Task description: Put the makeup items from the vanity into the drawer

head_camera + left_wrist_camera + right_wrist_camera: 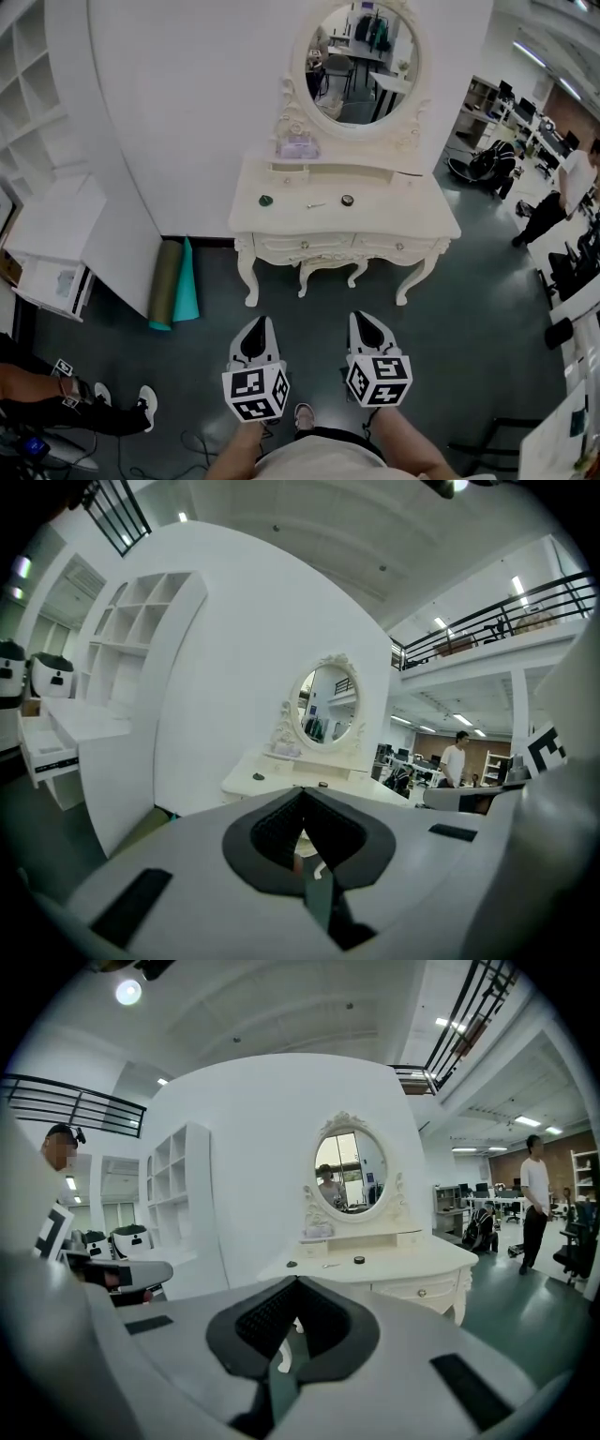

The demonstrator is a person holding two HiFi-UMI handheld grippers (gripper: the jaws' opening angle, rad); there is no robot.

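Note:
A white vanity (281, 217) with an oval mirror (361, 61) stands ahead of me against the curved white wall. On its top lie a dark green round item (265, 200), a thin silver item (316, 204) and a small dark round pot (348, 200). A pale lilac box (298, 145) rests on the shelf under the mirror. Two front drawers (305, 246) are closed. My left gripper (256, 324) and right gripper (367, 321) hover side by side over the floor, short of the vanity, both shut and empty. The right gripper view shows the same items (359, 1260) beyond the right gripper (296, 1281).
Rolled green and teal mats (174, 284) lean by the wall left of the vanity. A white shelf unit with an open drawer (52, 272) stands at the left. A seated person's legs (66, 398) are at lower left; another person (562, 192) stands at the right.

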